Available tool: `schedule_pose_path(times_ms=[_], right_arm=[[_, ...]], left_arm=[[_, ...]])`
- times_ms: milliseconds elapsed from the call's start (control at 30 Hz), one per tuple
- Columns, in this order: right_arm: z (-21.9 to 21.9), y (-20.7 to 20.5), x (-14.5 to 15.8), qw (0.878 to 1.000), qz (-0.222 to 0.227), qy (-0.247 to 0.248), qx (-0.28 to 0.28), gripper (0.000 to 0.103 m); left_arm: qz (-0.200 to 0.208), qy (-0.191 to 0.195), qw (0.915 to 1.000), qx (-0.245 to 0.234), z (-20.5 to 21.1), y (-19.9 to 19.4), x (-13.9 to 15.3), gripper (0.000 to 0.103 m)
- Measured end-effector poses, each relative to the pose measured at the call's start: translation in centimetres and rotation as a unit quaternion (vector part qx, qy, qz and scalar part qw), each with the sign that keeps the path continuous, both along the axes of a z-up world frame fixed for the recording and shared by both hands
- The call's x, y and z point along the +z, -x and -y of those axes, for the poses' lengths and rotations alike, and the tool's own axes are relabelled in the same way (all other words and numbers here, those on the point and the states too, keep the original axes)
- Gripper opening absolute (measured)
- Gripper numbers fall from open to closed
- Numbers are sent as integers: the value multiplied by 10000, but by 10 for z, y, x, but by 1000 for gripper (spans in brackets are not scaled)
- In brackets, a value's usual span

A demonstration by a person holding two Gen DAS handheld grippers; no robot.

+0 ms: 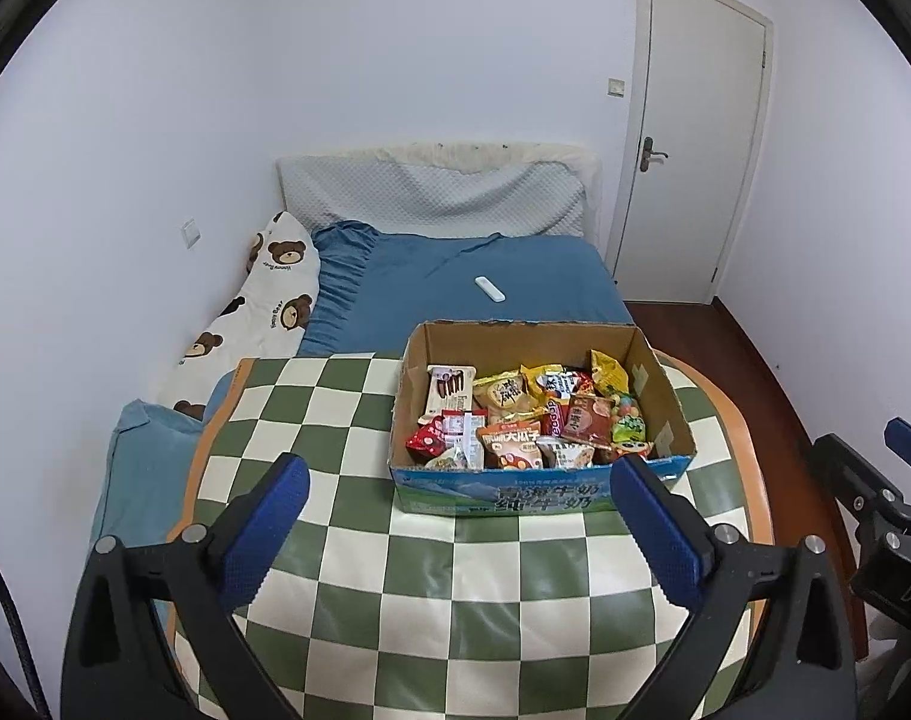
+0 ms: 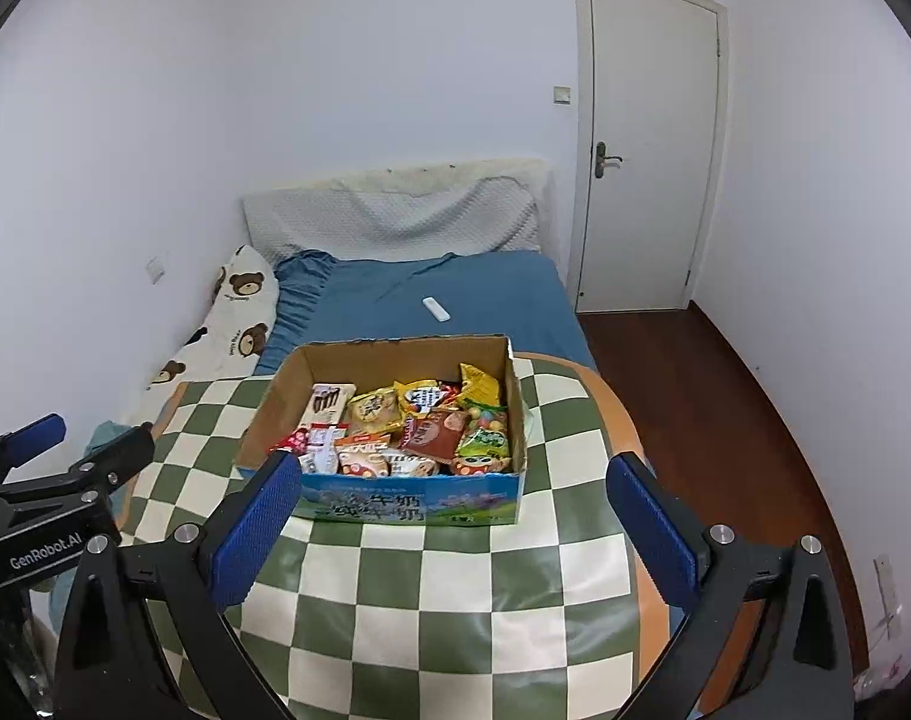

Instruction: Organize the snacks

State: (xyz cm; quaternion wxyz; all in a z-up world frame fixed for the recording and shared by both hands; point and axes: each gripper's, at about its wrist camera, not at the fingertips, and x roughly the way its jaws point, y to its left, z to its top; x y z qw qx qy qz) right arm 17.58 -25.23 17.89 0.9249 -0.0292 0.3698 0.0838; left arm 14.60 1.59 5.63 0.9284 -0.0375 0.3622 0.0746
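Note:
An open cardboard box (image 1: 665, 396) with a blue printed front stands on a table with a green and cream checked cloth (image 1: 395, 588). It holds several snack packets (image 1: 533, 414), among them a white chocolate-biscuit box (image 1: 449, 387) and yellow bags. The box also shows in the right wrist view (image 2: 263, 414), full of snack packets (image 2: 419, 426). My left gripper (image 1: 458, 477) is open and empty, in front of the box. My right gripper (image 2: 455, 474) is open and empty, also just in front of the box.
Behind the table is a bed with a blue sheet (image 1: 515, 276), a white remote (image 1: 490, 288) on it and a bear-print pillow (image 1: 257, 306) at the left. A closed white door (image 1: 689, 138) and dark wood floor (image 2: 725, 408) are at the right.

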Motion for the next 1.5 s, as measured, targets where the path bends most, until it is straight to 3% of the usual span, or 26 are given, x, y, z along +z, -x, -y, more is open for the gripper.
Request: schedule_pose_path(times_ms=[567, 833, 1500], right_arm=[[-8, -76, -64, 9991, -355, 148, -165, 103], [-16, -97, -96, 9978, -555, 327, -135, 103], [-24, -105, -102, 9974, -609, 387, -64, 103]], left_arm=[[-730, -51, 9973, 68, -1, -76, -64, 103], [-870, -119, 9961, 103, -4, -97, -82, 103], [-924, -79, 9956, 143, -10, -101, -87, 103]])
